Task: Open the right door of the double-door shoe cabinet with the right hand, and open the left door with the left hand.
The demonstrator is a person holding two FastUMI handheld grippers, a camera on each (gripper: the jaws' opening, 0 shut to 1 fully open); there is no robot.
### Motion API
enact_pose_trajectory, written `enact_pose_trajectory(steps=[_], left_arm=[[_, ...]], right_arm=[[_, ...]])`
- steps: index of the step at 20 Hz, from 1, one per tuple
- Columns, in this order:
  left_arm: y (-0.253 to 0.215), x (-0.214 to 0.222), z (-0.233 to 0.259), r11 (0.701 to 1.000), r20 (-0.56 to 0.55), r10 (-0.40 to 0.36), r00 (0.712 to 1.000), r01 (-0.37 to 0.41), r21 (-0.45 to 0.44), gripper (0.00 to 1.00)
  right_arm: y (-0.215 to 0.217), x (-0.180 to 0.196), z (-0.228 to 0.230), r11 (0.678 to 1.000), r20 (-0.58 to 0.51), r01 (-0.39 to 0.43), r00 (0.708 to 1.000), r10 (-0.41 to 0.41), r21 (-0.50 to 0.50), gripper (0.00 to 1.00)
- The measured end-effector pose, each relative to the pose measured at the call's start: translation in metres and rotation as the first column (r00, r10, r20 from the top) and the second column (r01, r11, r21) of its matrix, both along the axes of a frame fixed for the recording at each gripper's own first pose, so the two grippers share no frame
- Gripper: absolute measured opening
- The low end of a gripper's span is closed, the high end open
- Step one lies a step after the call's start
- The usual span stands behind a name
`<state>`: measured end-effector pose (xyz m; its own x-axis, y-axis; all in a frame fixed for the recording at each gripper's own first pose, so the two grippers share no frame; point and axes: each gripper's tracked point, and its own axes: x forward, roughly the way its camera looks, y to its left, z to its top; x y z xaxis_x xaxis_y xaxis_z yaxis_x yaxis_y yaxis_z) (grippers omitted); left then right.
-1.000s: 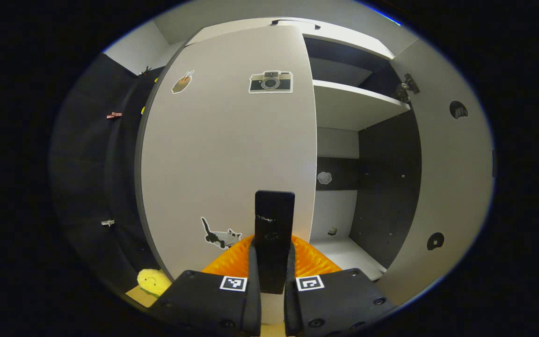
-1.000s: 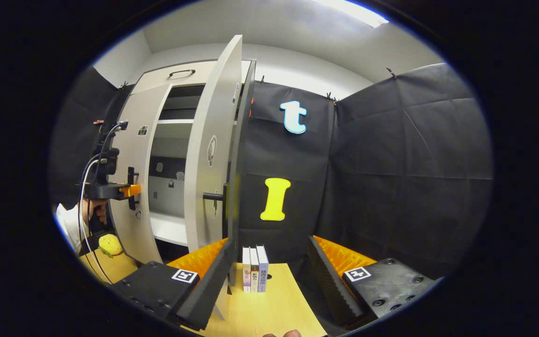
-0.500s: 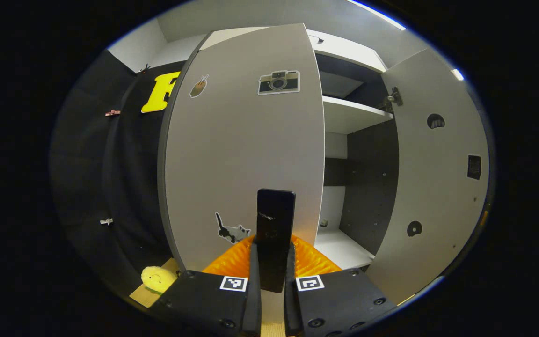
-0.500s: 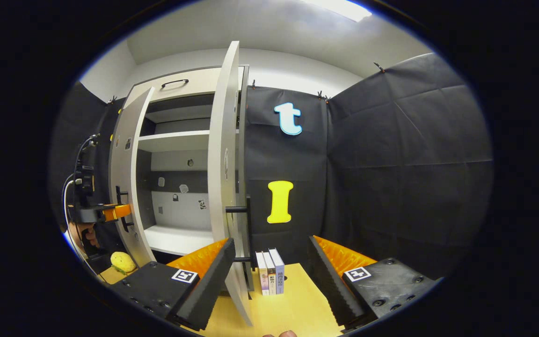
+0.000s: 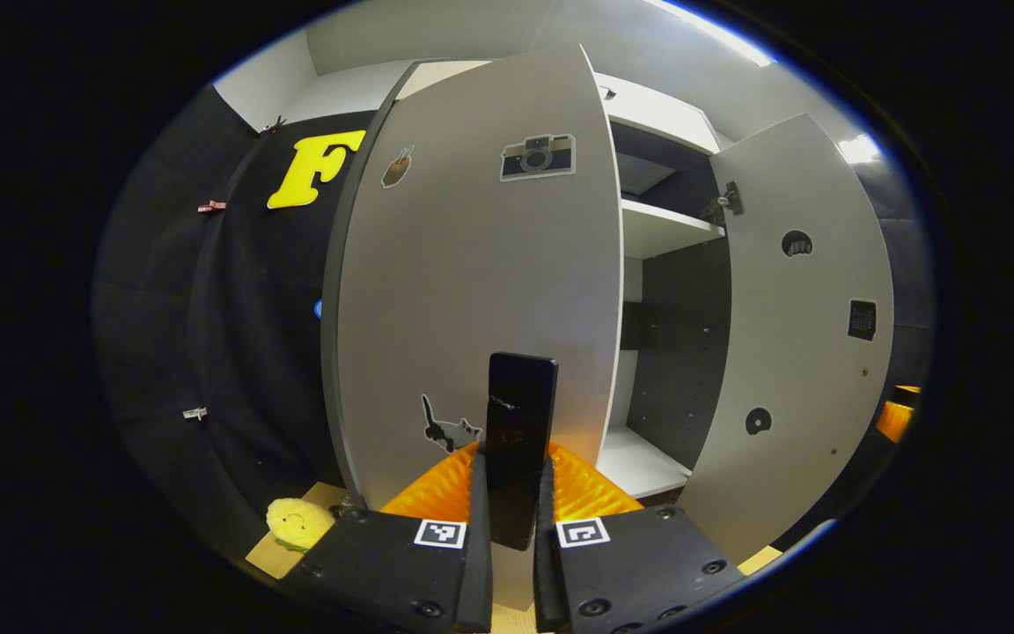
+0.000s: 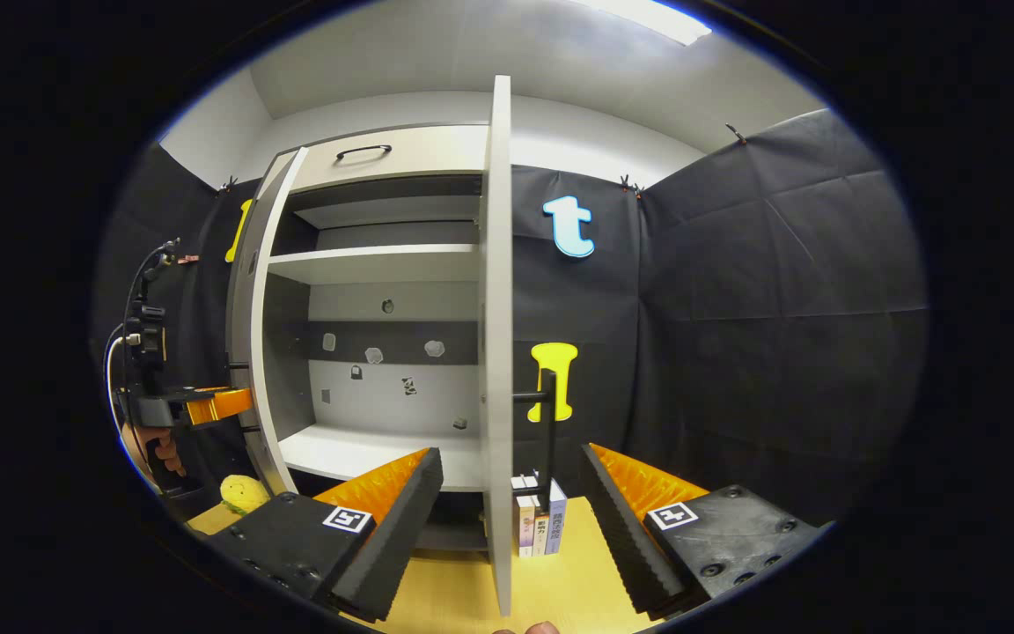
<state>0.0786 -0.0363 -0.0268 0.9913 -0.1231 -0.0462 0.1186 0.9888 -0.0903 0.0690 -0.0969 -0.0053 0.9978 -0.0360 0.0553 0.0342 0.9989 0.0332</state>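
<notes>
1. In the left gripper view the left claw (image 5: 511,528) is clamped on the dark vertical handle (image 5: 520,423) of the left door (image 5: 472,291), one finger pressing each side of the bar.
2. In the right gripper view the right claw (image 6: 511,519) stands wide, gripping nothing; the edge of the right door (image 6: 496,352) rises between its two fingers without touching either.
3. In the right gripper view the left claw (image 6: 225,403) meets the left door (image 6: 252,335) at its handle, with a hand (image 6: 155,449) holding the tool from behind.
4. The left door carries a camera sticker (image 5: 538,157) near its top, a smaller sticker (image 5: 397,167) left of that, and a cat sticker (image 5: 445,430) just left of the handle.
5. The shoe cabinet (image 6: 384,264) stands with both doors swung out; the right door is seen edge-on in the right gripper view, its dark bar handle (image 6: 547,423) on the side away from the cabinet's inside.
6. Inside the cabinet a white shelf (image 6: 384,262) crosses the upper part and a white bottom board (image 6: 357,453) lies below, with small stickers on the back panel between them.
7. Three books (image 6: 538,527) stand upright on the tabletop (image 6: 551,590) just right of the right door's lower edge.
8. A yellow plush toy (image 5: 298,521) lies on the tabletop left of the left door's foot.
</notes>
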Motion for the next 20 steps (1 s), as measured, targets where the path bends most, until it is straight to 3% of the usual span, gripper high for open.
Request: enact_pose_trajectory(steps=[12, 20], left_arm=[[0.031, -0.028, -0.002, 0.998, -0.007, -0.04, 0.999, 0.04, -0.045, 0.21], [0.066, -0.051, -0.004, 0.995, -0.002, -0.043, 0.999, 0.043, -0.086, 0.23]], right_arm=[[0.027, 0.023, -0.002, 0.999, -0.013, -0.046, 0.999, 0.046, -0.014, 1.0], [0.046, 0.009, -0.002, 0.997, -0.018, -0.082, 0.997, 0.082, -0.01, 1.0]])
